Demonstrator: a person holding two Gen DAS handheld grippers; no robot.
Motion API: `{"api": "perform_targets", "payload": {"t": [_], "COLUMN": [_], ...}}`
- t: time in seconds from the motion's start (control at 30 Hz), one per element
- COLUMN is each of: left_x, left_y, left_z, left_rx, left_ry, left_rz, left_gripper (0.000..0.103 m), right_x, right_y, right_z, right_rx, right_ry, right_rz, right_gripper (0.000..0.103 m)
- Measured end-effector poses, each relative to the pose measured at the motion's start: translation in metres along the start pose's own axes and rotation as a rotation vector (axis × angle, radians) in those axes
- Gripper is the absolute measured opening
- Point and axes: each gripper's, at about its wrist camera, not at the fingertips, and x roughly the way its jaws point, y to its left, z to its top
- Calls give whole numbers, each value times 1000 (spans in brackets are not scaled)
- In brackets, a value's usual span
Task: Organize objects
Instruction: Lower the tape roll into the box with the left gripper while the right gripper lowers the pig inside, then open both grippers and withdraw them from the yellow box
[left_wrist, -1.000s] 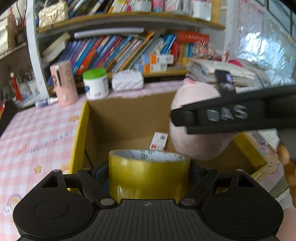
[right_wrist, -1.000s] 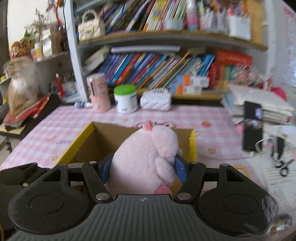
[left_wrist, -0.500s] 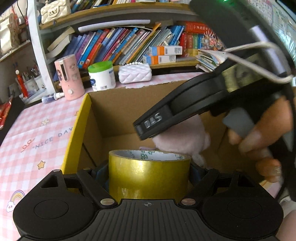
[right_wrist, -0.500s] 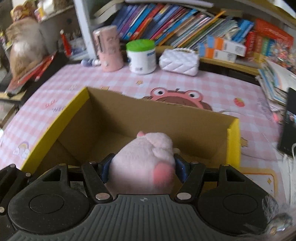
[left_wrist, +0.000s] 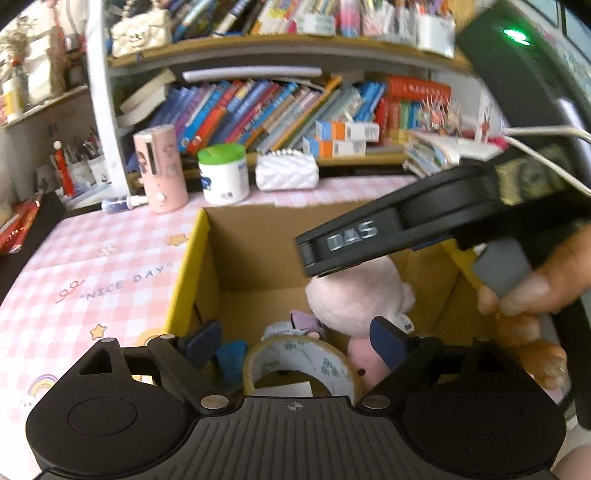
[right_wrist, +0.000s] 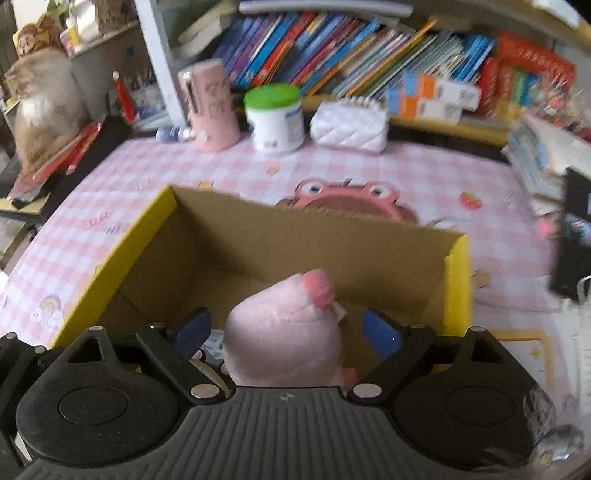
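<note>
A pink-and-white checked tablecloth (right_wrist: 424, 177) covers the table, printed with stars, a rainbow and a frog. Behind it stands a bookshelf (left_wrist: 280, 107) packed with leaning books; in front of the shelf sit a pink tumbler (left_wrist: 160, 168), a white jar with a green lid (left_wrist: 222, 173) and a white quilted pouch (left_wrist: 287, 171).

An open cardboard box (right_wrist: 122, 254) with yellow edges lies on the cloth.

The left gripper (left_wrist: 295, 341) has its blue pads spread wide and opening; the roll of tape (left_wrist: 301, 365) sits between them, tilted, its hole facing up and toward the camera, touching neither pad.

The right gripper (right_wrist: 286, 332) is opening too, pads well clear of the pink plush toy (right_wrist: 282, 332), which rests inside the box just beside the tape, its pink tip pointing up toward the far wall.
</note>
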Motion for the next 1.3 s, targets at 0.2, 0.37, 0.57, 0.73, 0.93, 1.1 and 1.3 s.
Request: {"api": "perform_targets", "payload": {"t": [0.2, 0.37, 0.57, 0.73, 0.93, 1.1, 1.3], "left_x": [-34, -63, -97, -118, -148, -166, -181], "left_y": [17, 41, 76, 109, 147, 166, 180], "left_z": [-5, -15, -35, -54, -84, -106, -123], "left_rx": [-44, -80, -109, -120, -151, -179, -236], "left_ry": [-60, -84, -99, -66, -47, -49, -53], "left_rz": [2, 16, 41, 102, 153, 180, 163], "left_gripper": [90, 95, 95, 95, 95, 99, 99], "right_x": [-45, -76, -113, -128, -141, -148, -152], "right_y": [8, 29, 62, 102, 145, 178, 204], "right_z": [-10, -21, -43, -71, -106, -136, -161], "right_rx": [75, 73, 82, 56, 78, 93, 74], "right_ry": [-143, -206, -288, -286, -287, -291, -274], "right_rz": [-65, -94, -162, -205, -229, -259, -295], "right_gripper": [89, 89, 95, 98, 100, 101, 103]}}
